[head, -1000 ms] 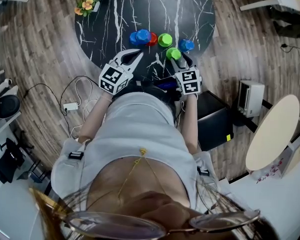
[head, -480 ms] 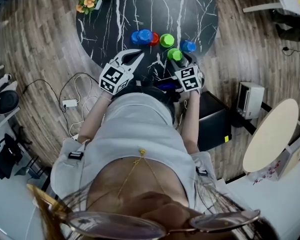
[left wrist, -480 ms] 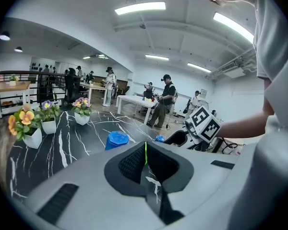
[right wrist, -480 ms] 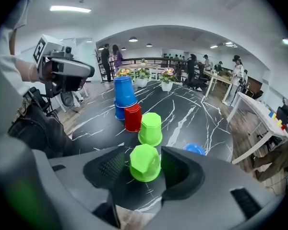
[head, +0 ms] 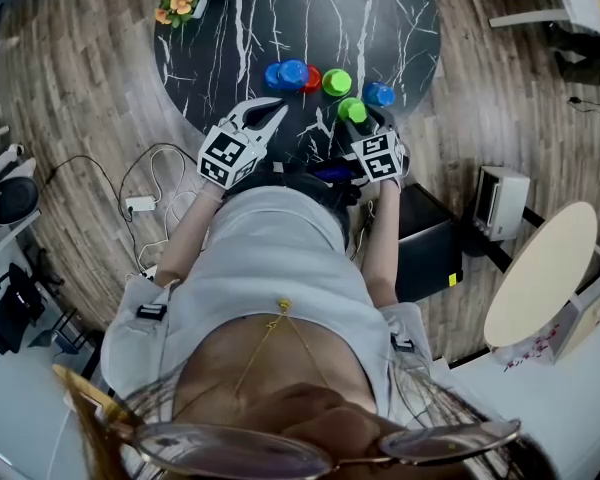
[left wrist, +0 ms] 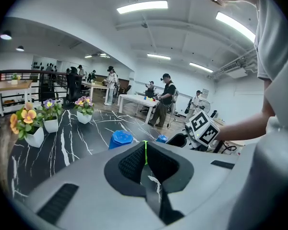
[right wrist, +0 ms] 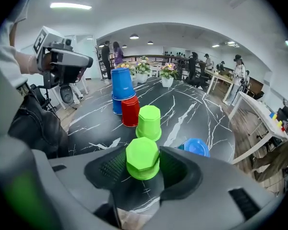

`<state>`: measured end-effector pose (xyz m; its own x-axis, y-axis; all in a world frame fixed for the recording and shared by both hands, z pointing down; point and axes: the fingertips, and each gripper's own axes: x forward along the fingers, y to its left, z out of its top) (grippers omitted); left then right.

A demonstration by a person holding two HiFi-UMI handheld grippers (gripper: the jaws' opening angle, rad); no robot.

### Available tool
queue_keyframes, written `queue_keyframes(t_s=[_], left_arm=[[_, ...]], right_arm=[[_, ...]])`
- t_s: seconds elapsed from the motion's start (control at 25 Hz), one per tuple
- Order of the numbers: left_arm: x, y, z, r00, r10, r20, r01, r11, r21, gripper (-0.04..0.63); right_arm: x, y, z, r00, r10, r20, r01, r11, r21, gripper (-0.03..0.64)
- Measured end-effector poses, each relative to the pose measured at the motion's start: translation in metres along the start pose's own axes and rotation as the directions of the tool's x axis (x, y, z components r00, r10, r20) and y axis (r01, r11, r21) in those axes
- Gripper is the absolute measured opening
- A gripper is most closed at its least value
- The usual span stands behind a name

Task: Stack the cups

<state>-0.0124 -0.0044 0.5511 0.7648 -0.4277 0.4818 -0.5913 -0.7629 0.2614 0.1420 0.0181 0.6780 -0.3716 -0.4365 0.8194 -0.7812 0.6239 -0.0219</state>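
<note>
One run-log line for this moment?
right gripper: open, jaws just been closing round nearest upside-down green plastic cup | left gripper: shut, empty

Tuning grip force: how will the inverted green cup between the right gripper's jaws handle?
Green cup looks thin plastic: probably light, may flex. Tapered walls could slip in the right gripper, whose jaws have just been closing around it. Wide rim down: unlikely to tip.

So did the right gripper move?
Yes. The right gripper has sunk toward the table, around the near green cup; its jaws, just closing a little, have that cup between them.
</note>
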Motion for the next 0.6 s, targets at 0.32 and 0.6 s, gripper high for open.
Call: queue_keyframes(t_s=[0.32, 0.6], left_arm=[[0.002, 0.002, 0.004, 1.000, -0.004, 0.002, 0.004, 1.000, -0.002, 0.034], [0.004, 0.005, 0.006, 1.000, -0.012, 0.004, 0.012, 1.000, -0.004, 0.034]], right_arm=[[-0.005, -0.004, 0.007, 1.000, -0.005, 0.012, 0.005, 1.000, 0.012, 0.224], [-0.018, -0.004, 0.018, 1.000, 0.015, 0.019, -0.016, 1.000, 0.018, 0.224]])
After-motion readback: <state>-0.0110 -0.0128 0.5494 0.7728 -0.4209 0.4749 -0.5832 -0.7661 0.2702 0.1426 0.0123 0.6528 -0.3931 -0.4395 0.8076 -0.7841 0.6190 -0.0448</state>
